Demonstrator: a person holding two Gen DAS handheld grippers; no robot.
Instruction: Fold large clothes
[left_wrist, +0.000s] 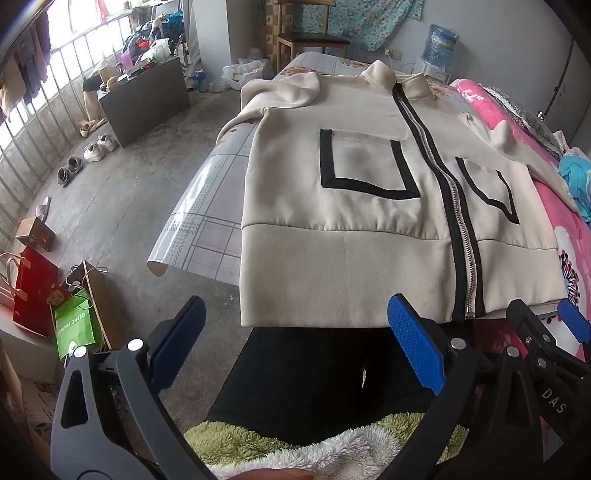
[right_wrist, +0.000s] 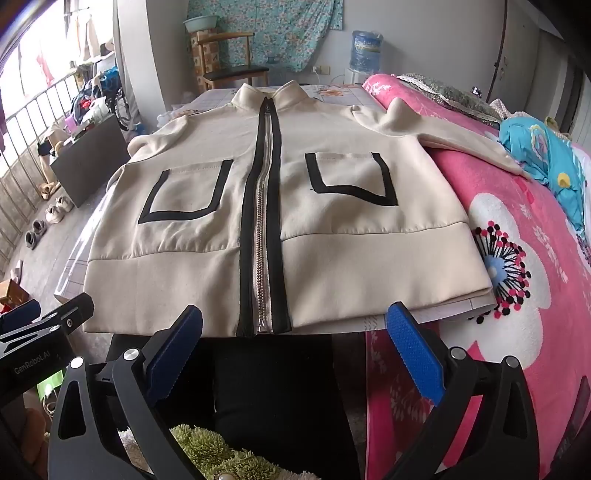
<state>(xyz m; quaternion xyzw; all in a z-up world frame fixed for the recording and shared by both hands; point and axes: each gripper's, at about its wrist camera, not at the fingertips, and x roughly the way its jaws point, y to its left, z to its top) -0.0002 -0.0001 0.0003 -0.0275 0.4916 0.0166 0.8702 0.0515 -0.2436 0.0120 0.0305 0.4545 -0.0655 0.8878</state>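
Lettering "GenRobot.AI" marks the left hand-held gripper, wide open and empty like the right hand-held gripper.

The left gripper and right gripper have black plastic arms with silver rivets and blue textured pads. The person wears black trousers and a fluffy green-and-white top.

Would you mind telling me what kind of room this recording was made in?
Most likely a lived-in bedroom at home: a pink floral blanket covers a bed, shoes line the concrete floor, and a water cooler bottle stands by the far wall.
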